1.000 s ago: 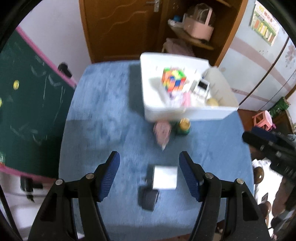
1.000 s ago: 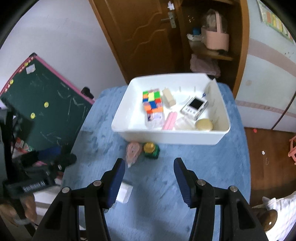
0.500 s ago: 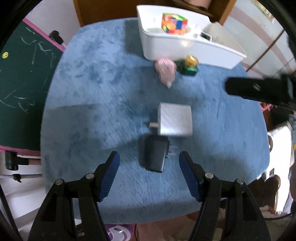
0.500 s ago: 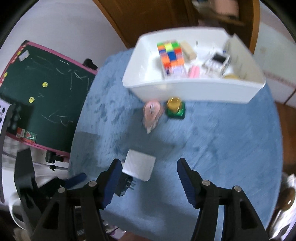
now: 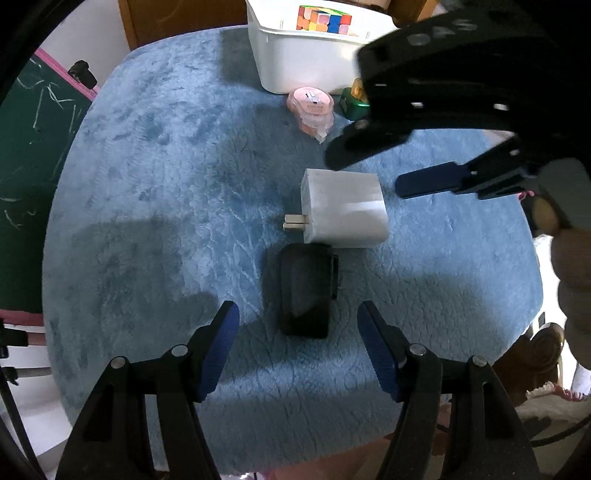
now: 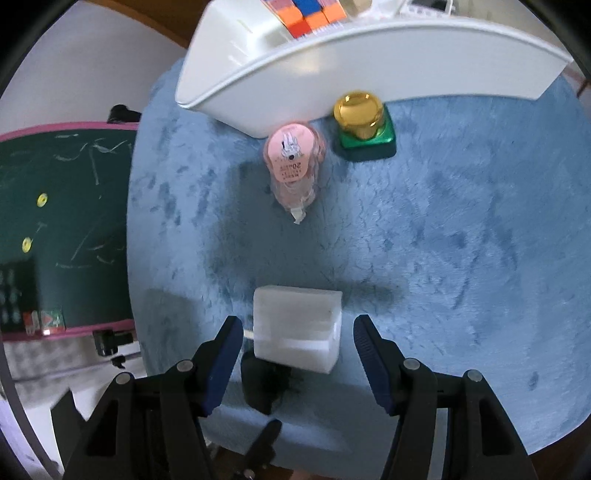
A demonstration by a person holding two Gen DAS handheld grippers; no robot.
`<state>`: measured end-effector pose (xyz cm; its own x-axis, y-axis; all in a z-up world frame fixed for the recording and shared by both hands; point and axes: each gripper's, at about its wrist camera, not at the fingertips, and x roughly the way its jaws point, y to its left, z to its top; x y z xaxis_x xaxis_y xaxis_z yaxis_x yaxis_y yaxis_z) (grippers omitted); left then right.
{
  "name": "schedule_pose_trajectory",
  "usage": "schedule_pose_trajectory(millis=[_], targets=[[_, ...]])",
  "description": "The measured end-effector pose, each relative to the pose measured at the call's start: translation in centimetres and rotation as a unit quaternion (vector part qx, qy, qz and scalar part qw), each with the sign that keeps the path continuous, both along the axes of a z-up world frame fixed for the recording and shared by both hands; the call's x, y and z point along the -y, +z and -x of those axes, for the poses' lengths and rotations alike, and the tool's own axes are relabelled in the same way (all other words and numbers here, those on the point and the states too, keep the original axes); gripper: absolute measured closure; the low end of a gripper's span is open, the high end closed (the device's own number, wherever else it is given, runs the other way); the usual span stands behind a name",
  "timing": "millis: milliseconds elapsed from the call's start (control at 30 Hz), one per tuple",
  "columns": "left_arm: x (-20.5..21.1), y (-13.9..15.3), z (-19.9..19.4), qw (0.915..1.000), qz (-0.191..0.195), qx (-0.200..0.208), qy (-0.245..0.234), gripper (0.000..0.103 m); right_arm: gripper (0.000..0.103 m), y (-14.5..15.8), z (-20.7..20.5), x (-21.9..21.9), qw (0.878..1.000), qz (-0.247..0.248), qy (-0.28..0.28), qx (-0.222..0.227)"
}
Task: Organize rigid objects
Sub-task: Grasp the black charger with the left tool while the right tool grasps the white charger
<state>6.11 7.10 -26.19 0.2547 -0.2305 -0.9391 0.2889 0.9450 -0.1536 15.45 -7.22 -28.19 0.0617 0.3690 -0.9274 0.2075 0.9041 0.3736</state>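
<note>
On the blue plush table top lie a white charger (image 5: 343, 206) (image 6: 297, 328) and a black charger (image 5: 303, 291) (image 6: 264, 384) side by side. My left gripper (image 5: 295, 310) is open, its blue pads either side of the black charger's near end with gaps. My right gripper (image 6: 297, 325) (image 5: 362, 171) is open around the white charger and its pads do not touch it. Against the white bin (image 5: 288, 62) (image 6: 369, 62) sit a pink tape dispenser (image 5: 312, 109) (image 6: 293, 158) and a green bottle with a gold cap (image 5: 354, 99) (image 6: 364, 122). A colour cube (image 5: 325, 18) (image 6: 306, 14) is in the bin.
A green chalkboard with a pink frame (image 5: 26, 147) (image 6: 62, 221) stands left of the round table. The table's edge runs close below both grippers. A person's hand (image 5: 570, 266) holds the right gripper. Open blue surface lies to the right in the right wrist view.
Both grippers have sunk toward the table and tilted downward. The right gripper has entered the left wrist view above the white charger, and its jaws stand a little wider.
</note>
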Motion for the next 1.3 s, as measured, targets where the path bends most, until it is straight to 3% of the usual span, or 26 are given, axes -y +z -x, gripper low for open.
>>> schedule_pose_trajectory(millis=[300,467,533,933,967,1100,1300], targets=[[-0.3,-0.9,0.5,0.9998,0.003,0.015,-0.012,0.033,0.040,-2.9,-1.3,-1.9,0.998,0.041,0.011,-0.040],[-0.5,-1.2,0.4,0.9998,0.004,0.016,-0.010,0.033,0.037,-3.1,-1.5,-2.8,0.997,0.066,0.019,-0.041],[-0.5,-1.2,0.4,0.9998,0.005,0.017,-0.010,0.033,0.042,-3.0,-1.4,-3.0,0.996,0.079,0.030,-0.037],[0.6,-2.0,-0.5,0.9989,0.005,0.013,-0.046,0.034,0.044,-2.3,-1.3,-1.0,0.998,0.046,0.024,-0.035],[0.6,-2.1,-0.5,0.9988,0.005,0.012,-0.048,0.035,0.045,-2.1,-1.3,-0.8,0.998,0.045,0.023,-0.033],[0.7,-2.3,-1.0,0.9984,0.015,0.003,-0.055,0.058,0.045,-1.5,-1.2,0.4,0.999,0.041,0.016,-0.026],[1.0,-2.3,-1.2,0.9977,0.000,0.016,-0.066,0.061,0.045,-1.3,-0.8,0.2,0.999,0.036,0.014,-0.018]])
